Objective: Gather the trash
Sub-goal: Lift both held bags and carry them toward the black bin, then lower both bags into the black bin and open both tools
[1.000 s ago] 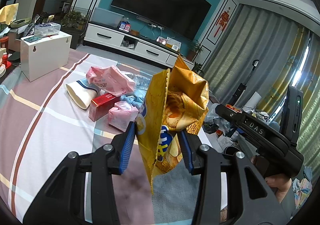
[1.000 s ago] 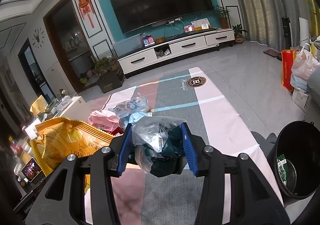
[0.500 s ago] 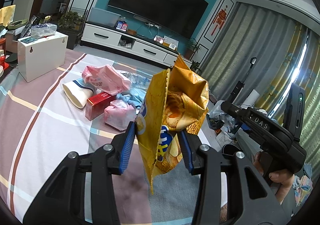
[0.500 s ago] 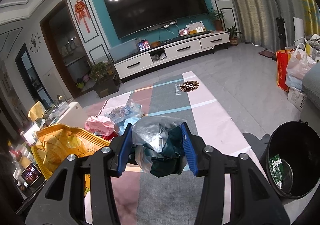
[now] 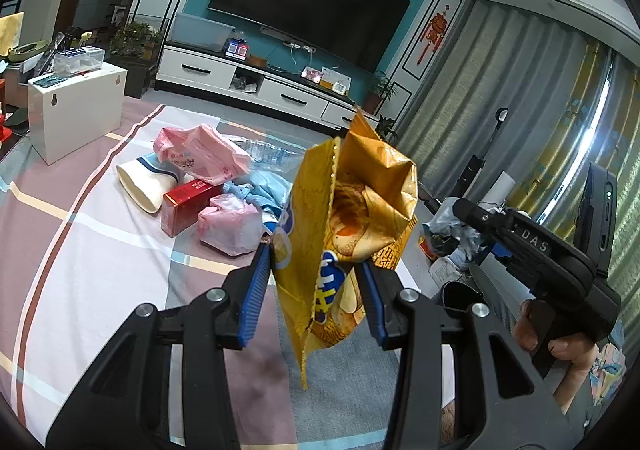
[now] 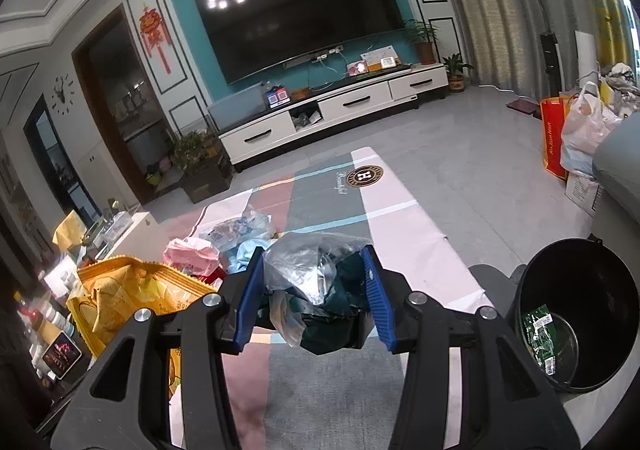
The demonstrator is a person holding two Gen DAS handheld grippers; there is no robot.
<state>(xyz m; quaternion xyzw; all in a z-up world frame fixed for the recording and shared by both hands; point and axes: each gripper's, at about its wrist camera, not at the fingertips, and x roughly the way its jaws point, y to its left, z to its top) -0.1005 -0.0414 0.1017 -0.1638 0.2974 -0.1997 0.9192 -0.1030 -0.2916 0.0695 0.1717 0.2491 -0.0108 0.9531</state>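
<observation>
1. The left hand-held gripper (image 5: 316, 290) is partly open and squeezes a yellow chip bag (image 5: 344, 234). The bag stands up between its blue pads, above the surface (image 5: 80, 270).
2. The right hand-held gripper (image 6: 316, 298) is partly open and squeezes a clear bag (image 6: 308, 270) wadded up with dark green trash.
3. A black bin (image 6: 576, 314) sits on the floor, near and to the right. A green wrapper (image 6: 540, 334) lies in it.
4. More trash lies on the far part of the surface: a pink bag (image 5: 200, 150), a white cup (image 5: 146, 186) on its side and a red box (image 5: 188, 202).

Wall television (image 6: 298, 6), white cabinet (image 5: 76, 106)
</observation>
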